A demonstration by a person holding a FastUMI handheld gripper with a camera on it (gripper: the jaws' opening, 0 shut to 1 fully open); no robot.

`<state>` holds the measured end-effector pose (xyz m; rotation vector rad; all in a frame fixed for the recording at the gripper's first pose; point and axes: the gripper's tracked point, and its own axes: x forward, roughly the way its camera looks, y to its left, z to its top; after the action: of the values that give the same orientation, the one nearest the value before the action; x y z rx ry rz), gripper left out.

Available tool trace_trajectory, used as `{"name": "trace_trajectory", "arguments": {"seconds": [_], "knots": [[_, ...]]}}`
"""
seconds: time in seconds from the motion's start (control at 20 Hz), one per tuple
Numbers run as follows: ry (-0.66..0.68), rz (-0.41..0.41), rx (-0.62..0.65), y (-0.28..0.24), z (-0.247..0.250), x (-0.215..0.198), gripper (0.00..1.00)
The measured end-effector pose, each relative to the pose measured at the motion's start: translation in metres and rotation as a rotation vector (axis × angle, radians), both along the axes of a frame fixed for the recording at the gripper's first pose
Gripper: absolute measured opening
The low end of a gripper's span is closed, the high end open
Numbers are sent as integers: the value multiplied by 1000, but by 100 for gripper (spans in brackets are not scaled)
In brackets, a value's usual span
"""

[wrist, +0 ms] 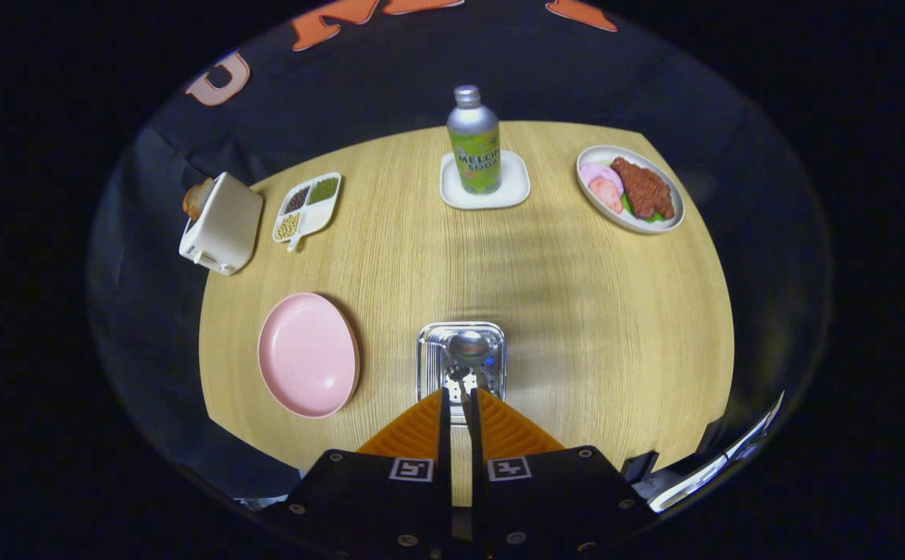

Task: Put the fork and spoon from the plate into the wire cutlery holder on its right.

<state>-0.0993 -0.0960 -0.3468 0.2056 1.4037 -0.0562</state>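
1. Above the wire cutlery holder (461,365), the gripper (460,404) hangs with its two fingers drawn nearly together, a thin gap left between them
2. In that gap sits the spoon (468,348), its handle pinched by both fingers and its bowl pointing forward over the holder's open top
3. Something else metallic lies inside the holder under the spoon, but whether it is the fork cannot be told
4. The pink plate (308,355) lies just to the left of the holder on the wooden table (592,311), with nothing on it
5. Well beyond the fingers a soda bottle (473,140) stands upright on a white square coaster (485,187)
6. At the far right is a dish of meat (629,189); at the far left are a divided tray of beans (307,205) and a white toaster (220,224)
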Motion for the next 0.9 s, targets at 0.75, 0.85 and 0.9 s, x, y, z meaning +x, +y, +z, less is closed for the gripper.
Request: {"name": "trace_trajectory", "arguments": {"seconds": [0.75,0.85,0.9], "knots": [[-600,160,-171,16,116,80,52],[-709,183,-210,19,147,90,63],[-766,193,-237,20,161,94,69]]}}
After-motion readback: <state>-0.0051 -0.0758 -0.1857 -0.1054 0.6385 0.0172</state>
